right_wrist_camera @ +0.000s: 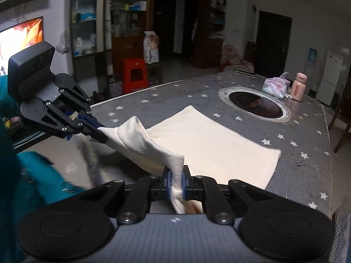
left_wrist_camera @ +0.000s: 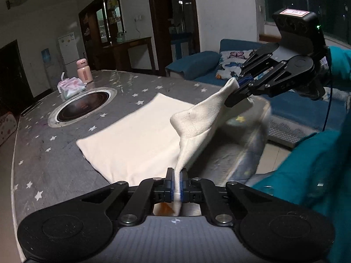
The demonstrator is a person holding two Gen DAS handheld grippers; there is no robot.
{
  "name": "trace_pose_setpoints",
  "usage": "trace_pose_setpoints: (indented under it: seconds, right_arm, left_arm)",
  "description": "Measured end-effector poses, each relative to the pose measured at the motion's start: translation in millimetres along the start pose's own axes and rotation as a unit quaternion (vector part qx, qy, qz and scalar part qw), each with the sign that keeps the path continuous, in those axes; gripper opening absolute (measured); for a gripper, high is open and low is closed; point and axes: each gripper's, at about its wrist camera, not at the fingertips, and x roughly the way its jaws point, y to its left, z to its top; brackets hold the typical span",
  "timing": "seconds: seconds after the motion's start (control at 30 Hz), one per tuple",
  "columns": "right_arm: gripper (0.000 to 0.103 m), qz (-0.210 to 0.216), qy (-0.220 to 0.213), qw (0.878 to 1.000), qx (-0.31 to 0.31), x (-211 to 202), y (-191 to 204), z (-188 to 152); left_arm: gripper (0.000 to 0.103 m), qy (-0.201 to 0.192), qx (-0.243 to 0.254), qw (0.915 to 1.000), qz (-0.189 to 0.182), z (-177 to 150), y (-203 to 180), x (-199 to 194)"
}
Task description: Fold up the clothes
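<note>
Left wrist view:
left hand-held gripper (left_wrist_camera: pixel 177 183): jaws closed on a pinched edge of the cream cloth (left_wrist_camera: pixel 136 140), near centre of frame.
right hand-held gripper (left_wrist_camera: pixel 238 92): seen at right, raised off the table, clamped on another corner of the same cloth.
cloth position: far part flat on the grey star-print table (left_wrist_camera: pixel 54 153); near edge lifted, a folded ridge strung between both grippers.
table extras: round black cooktop (left_wrist_camera: pixel 83 107) set into the surface, far left of cloth; tissue pack (left_wrist_camera: pixel 70 87) and pink bottle (left_wrist_camera: pixel 84 71) beyond it.
background: blue sofa (left_wrist_camera: pixel 197 65) far right, white fridge (left_wrist_camera: pixel 68 50) far left.

Right wrist view:
right hand-held gripper (right_wrist_camera: pixel 176 183): jaws shut on a cloth (right_wrist_camera: pixel 210 144) edge, fabric bunched between the blue pads.
left hand-held gripper (right_wrist_camera: pixel 101 134): at left, held above the table edge, tips clamped on cloth corner.
cloth position: flat rectangle on table (right_wrist_camera: pixel 307 171), just near of cooktop (right_wrist_camera: pixel 255 107); near-left edge raised.
far right: tissue pack (right_wrist_camera: pixel 275 86) touching or just beside pink bottle (right_wrist_camera: pixel 297 86), cannot tell which.
background: red stool (right_wrist_camera: pixel 134 74) on the floor, far left.
</note>
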Motion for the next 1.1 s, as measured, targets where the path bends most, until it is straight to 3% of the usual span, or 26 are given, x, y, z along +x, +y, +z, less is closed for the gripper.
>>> trace_pose_setpoints:
  seconds: [0.17, 0.4, 0.67, 0.87, 0.9, 1.1]
  right_arm:
    - [0.008, -0.003, 0.002, 1.000, -0.012, -1, -6, 17]
    - [0.008, -0.023, 0.001, 0.999, -0.024, 34, -50, 55]
    - [0.008, -0.040, 0.036, 0.998, -0.031, 113, -112, 89]
    - [0.010, -0.045, 0.067, 0.997, 0.008, 184, -142, 77]
    - [0.014, -0.051, 0.068, 0.996, 0.014, 190, -144, 74]
    - [0.018, -0.102, 0.063, 0.989, 0.090, 194, -167, 58]
  left_arm:
    - [0.005, -0.016, -0.007, 0.9996, 0.021, 21, 13, 6]
    - [0.005, -0.026, -0.015, 0.9978, 0.059, 57, 62, 47]
    - [0.005, 0.022, -0.054, 0.9945, 0.087, 77, 131, 128]
    - [0.009, 0.059, -0.111, 0.9858, 0.111, 63, 166, 182]
    - [0.009, 0.061, -0.119, 0.9846, 0.113, 61, 169, 185]
    - [0.015, 0.062, -0.131, 0.9815, 0.125, 57, 174, 194]
